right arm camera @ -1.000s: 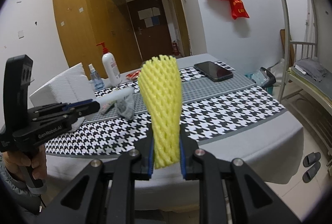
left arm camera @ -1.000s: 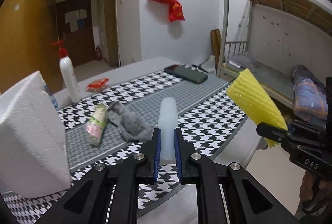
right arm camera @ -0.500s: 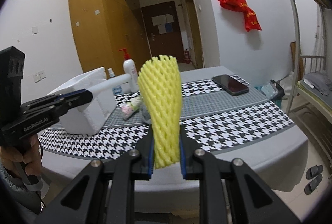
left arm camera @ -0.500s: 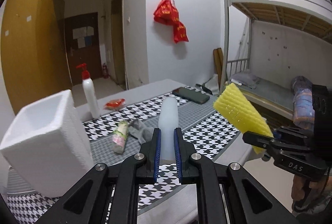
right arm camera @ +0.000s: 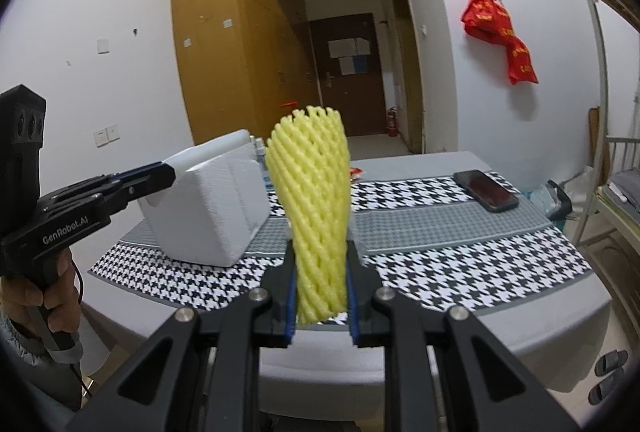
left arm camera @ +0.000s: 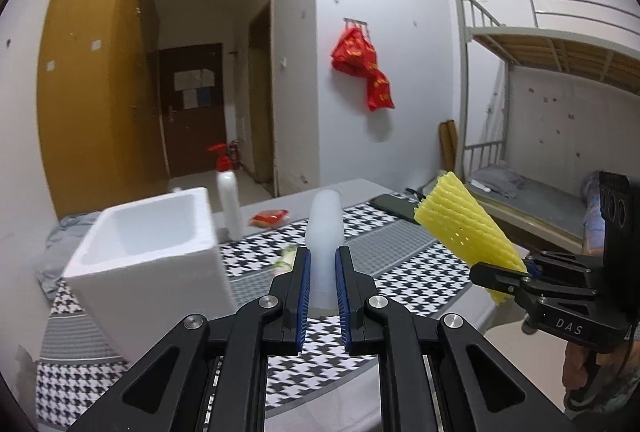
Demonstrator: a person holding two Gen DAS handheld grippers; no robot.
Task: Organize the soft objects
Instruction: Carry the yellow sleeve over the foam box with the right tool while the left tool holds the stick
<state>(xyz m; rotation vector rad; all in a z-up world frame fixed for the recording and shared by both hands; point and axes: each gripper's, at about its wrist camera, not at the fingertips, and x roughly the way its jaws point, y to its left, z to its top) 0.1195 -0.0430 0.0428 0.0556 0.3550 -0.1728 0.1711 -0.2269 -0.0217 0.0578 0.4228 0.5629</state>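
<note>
My left gripper (left arm camera: 322, 284) is clamped tight on a pale white foam tube (left arm camera: 325, 232) that sticks straight up toward 12 o'clock. My right gripper (right arm camera: 320, 292) is pinched on a yellow foam net sleeve (right arm camera: 312, 200), ribbed mesh, flared at the top. Only the left view looks down into the open white foam box (left arm camera: 152, 244) at 9 o'clock; the right view just gets its outer wall, plus my hand (right arm camera: 38, 306) on the left handle. Both sit above the houndstooth tablecloth (right arm camera: 460, 260).

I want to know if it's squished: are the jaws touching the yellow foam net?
Touching. Right wrist view shows the right gripper jaws pinching the yellow foam net.
</note>
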